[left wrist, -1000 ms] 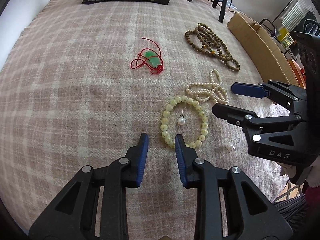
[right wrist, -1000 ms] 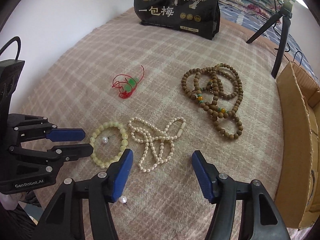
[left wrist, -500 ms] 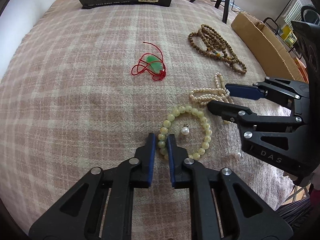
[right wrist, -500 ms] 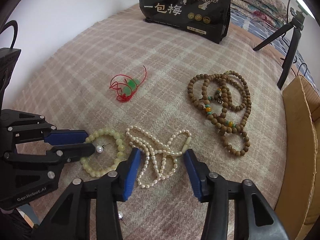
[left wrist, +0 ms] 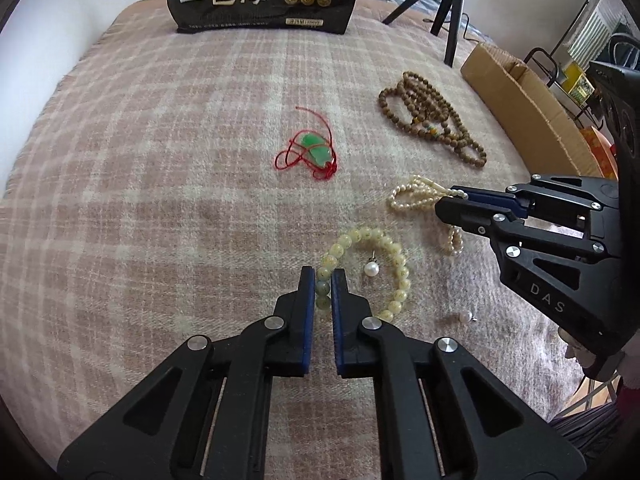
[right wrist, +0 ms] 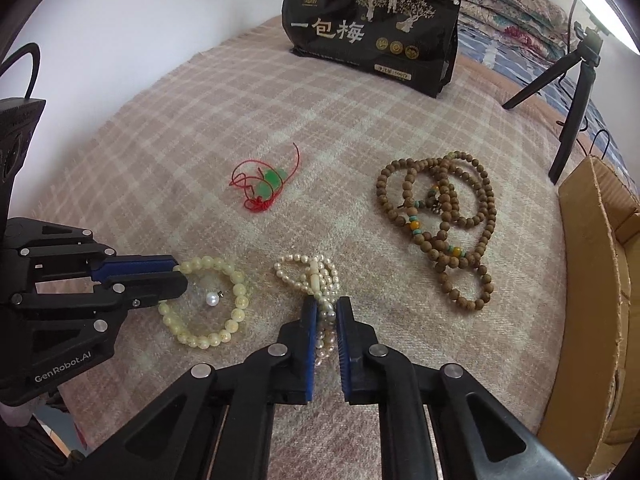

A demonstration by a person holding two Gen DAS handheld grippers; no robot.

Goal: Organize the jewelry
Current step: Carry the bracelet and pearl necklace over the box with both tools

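My left gripper [left wrist: 323, 280] is shut on the near-left side of a pale yellow bead bracelet [left wrist: 394, 248], which lies on the plaid blanket [left wrist: 160, 200]. A loose pearl earring [left wrist: 371, 269] sits inside the bracelet's ring. My right gripper [right wrist: 327, 308] has its jaws closing, and its pads press on the bunched strands of a pearl necklace [right wrist: 304, 276]. In the right wrist view the left gripper [right wrist: 176, 276] reaches in from the left onto the bracelet [right wrist: 236, 308]. In the left wrist view the right gripper [left wrist: 448, 200] comes in from the right over the pearl necklace [left wrist: 412, 196].
A red-cord green pendant [left wrist: 316, 154] and a pile of brown wooden beads [right wrist: 440, 216] lie further back. A second pearl earring [left wrist: 465, 317] rests near the right gripper. A black bag [right wrist: 372, 28] stands at the back, with a cardboard box [right wrist: 592, 280] and a tripod [right wrist: 572, 92] to the right.
Both grippers went from open to shut. The left one closed on the bracelet's side, and the right one closed on the pearl necklace, bunching its strands together.
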